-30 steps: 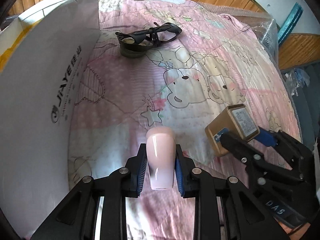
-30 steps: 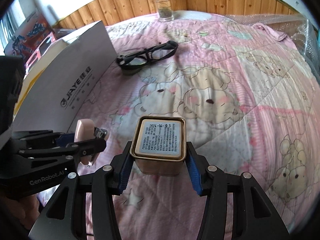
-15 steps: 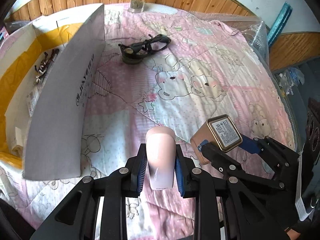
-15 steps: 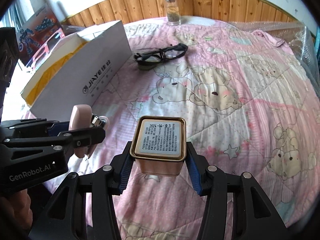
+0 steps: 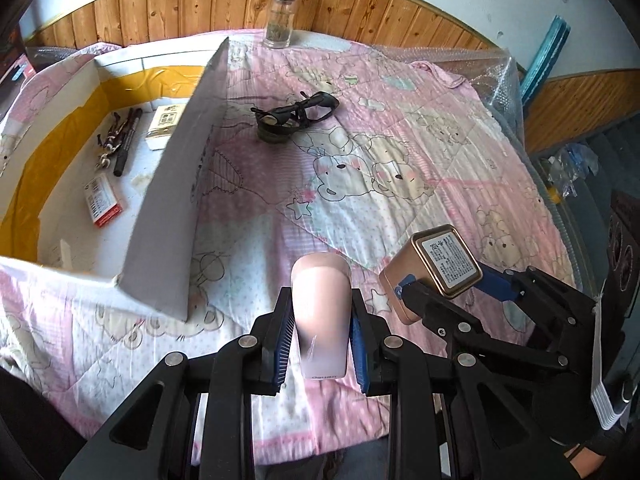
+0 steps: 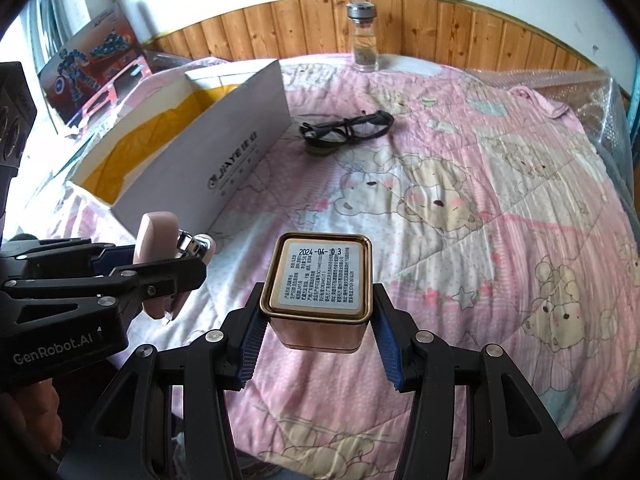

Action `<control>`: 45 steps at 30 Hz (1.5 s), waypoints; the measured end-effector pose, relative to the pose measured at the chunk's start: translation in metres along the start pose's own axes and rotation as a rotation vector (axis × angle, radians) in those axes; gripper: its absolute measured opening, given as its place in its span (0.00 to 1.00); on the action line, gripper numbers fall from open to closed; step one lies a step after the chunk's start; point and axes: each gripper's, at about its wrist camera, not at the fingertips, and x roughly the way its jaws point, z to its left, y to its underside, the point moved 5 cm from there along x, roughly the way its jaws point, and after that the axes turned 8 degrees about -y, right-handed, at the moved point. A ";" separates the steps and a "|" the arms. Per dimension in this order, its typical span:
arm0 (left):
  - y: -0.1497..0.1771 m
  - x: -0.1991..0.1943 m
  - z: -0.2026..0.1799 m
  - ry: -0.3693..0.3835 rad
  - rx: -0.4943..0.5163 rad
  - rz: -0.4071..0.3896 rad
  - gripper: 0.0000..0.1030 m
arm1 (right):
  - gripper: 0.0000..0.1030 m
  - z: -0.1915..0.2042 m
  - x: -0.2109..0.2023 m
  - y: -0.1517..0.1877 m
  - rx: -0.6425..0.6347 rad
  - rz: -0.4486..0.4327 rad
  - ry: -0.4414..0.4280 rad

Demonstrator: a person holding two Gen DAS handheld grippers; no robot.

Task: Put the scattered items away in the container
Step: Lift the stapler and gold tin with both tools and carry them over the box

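My left gripper (image 5: 320,316) is shut on a pink nail clipper (image 5: 321,312), held in the air above the bed's near edge; the clipper (image 6: 158,240) also shows in the right wrist view. My right gripper (image 6: 318,320) is shut on a gold square tin (image 6: 320,280) with a printed label, also lifted; the tin (image 5: 434,272) hangs right of the clipper. The open white cardboard box (image 5: 172,184) stands to the left, holding a marker (image 5: 127,142), small cartons and keys. Black glasses (image 5: 298,114) lie on the quilt beyond.
A glass jar (image 5: 282,14) with a metal lid stands at the far edge by the wooden wall panel. The pink bear quilt (image 5: 400,160) covers the bed. Bubble wrap (image 5: 500,76) lies at the right edge. A printed toy box (image 6: 92,64) leans far left.
Both grippers have risen and drawn back with their loads. The box's inside, first hidden behind its white wall, now shows from above.
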 end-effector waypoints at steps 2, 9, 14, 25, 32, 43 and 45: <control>0.002 -0.007 0.003 -0.001 -0.001 -0.011 0.26 | 0.51 0.007 -0.003 0.000 -0.012 -0.002 -0.005; 0.000 -0.032 0.018 -0.049 -0.012 -0.069 0.26 | 0.51 0.029 -0.014 -0.003 -0.055 -0.013 -0.025; -0.006 -0.047 0.032 -0.102 -0.012 -0.110 0.26 | 0.51 0.045 -0.021 -0.011 -0.095 -0.022 -0.035; -0.026 -0.081 0.069 -0.155 -0.042 -0.193 0.26 | 0.51 0.079 -0.031 -0.037 -0.169 -0.042 -0.064; -0.039 -0.098 0.096 -0.117 -0.094 -0.203 0.26 | 0.51 0.103 -0.035 -0.056 -0.212 -0.053 -0.093; -0.055 -0.102 0.133 -0.015 -0.188 -0.161 0.26 | 0.51 0.131 -0.038 -0.088 -0.255 -0.068 -0.120; -0.058 -0.103 0.143 -0.011 -0.205 -0.160 0.26 | 0.51 0.133 -0.038 -0.094 -0.256 -0.070 -0.125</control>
